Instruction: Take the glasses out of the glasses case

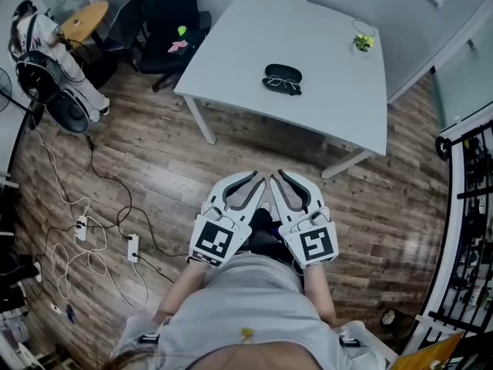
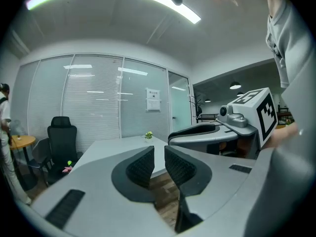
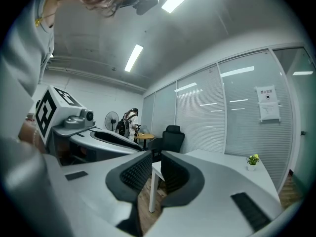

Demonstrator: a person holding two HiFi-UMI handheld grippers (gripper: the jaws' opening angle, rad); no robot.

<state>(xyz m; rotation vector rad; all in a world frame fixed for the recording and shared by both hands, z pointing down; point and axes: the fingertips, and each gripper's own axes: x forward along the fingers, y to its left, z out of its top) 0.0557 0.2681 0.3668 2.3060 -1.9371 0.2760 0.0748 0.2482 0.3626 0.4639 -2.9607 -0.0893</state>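
A black glasses case (image 1: pixel 283 72) lies shut on the white table (image 1: pixel 331 83), far ahead of me. A pair of dark-rimmed glasses (image 1: pixel 281 85) rests on the tabletop right against its near side. Both grippers are held close to my body over the wooden floor, well short of the table. My left gripper (image 1: pixel 250 182) (image 2: pixel 159 158) has its jaws together with nothing between them. Beside it, my right gripper (image 1: pixel 285 179) (image 3: pixel 156 166) is likewise shut and empty. Neither gripper view shows the case or the glasses.
A small potted plant (image 1: pixel 363 42) stands at the table's far right corner. A black office chair (image 1: pixel 165 15) and a round wooden table (image 1: pixel 84 19) are at the back left. Cables and power strips (image 1: pixel 92 247) lie on the floor at left. A metal rack (image 1: pixel 471 206) lines the right.
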